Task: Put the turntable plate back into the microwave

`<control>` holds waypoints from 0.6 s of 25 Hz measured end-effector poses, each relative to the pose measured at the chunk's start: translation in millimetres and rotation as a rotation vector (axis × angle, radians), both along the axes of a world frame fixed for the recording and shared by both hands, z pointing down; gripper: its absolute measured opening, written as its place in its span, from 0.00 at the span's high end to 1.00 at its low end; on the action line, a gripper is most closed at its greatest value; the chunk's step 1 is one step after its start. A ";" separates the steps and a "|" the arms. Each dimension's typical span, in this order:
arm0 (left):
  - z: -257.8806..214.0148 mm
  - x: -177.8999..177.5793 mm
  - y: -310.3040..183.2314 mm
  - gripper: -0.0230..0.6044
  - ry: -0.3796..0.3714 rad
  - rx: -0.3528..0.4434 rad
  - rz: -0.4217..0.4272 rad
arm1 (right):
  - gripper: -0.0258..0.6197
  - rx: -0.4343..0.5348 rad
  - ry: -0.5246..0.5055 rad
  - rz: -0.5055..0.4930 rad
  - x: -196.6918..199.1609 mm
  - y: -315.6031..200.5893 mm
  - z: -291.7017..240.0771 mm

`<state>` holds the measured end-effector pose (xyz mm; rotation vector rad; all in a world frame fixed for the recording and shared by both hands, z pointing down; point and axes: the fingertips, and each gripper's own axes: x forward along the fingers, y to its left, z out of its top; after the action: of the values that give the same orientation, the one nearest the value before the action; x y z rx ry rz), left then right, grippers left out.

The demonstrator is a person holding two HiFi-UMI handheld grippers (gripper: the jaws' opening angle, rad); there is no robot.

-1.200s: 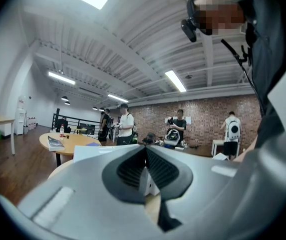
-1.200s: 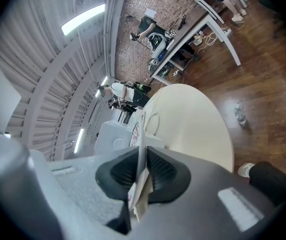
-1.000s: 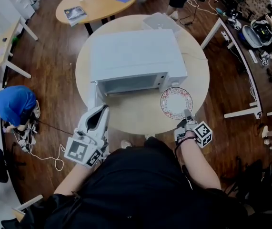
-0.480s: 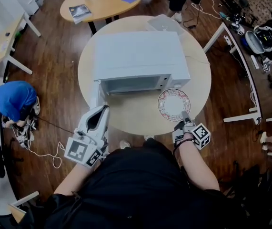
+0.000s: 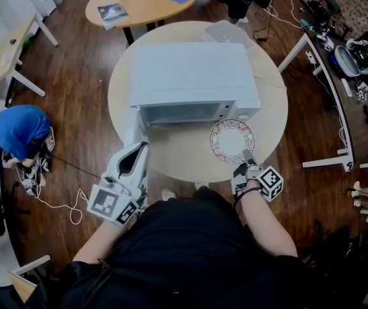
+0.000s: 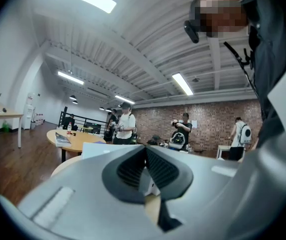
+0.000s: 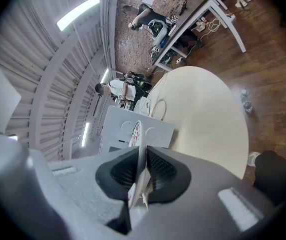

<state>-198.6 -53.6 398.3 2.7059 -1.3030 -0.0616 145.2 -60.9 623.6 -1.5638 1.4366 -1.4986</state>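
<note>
One plate, one step in hand: you are carrying the turntable plate (image 5: 231, 139) toward the microwave (image 5: 190, 73), judging by where it is hanging; your right gripper (image 5: 247, 159) is pinching the plate by its near rim, pads pressing on both faces, and the right gripper view is showing the plate edge-on between them; the plate is sitting over the front right part of the round table (image 5: 264, 124), just beside the right front corner of the microwave and not yet inside; whether it is lifted clear of the tabletop I cannot tell; your left gripper (image 5: 138, 150) is waiting at the left, jaws pressed together with nothing clearly caught between them, its tip just beside the door (image 5: 133, 129), which is standing open at the left of the cavity (image 5: 180, 112); the next move is probably calling for sliding the plate leftward and in through the opening, staying flat and low enough to clear the top edge, then centring it on the cavity floor before the pads are letting go; the rim grip is one-sided, so the far edge is likely wanting to droop; the plate is looking round, thin and shallow, pale in the middle with a reddish patterned band around the rim, lying roughly level in the head view.
</note>
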 end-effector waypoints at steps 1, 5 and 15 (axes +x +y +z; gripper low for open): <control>0.4 0.4 0.4 0.96 0.001 -0.001 0.001 | 0.92 0.003 -0.002 -0.005 -1.4 -0.5 -0.5; -0.2 0.9 0.8 0.96 0.006 0.004 0.002 | 0.92 0.006 -0.003 -0.022 -6.8 -2.3 -1.7; -2.0 1.8 5.6 0.96 0.013 0.004 0.004 | 0.92 0.014 -0.014 -0.084 -22.8 -11.1 -4.0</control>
<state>-196.7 -48.0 396.4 2.7062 -1.2957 -0.0816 122.5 -72.0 619.6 -1.4993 1.5184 -1.5408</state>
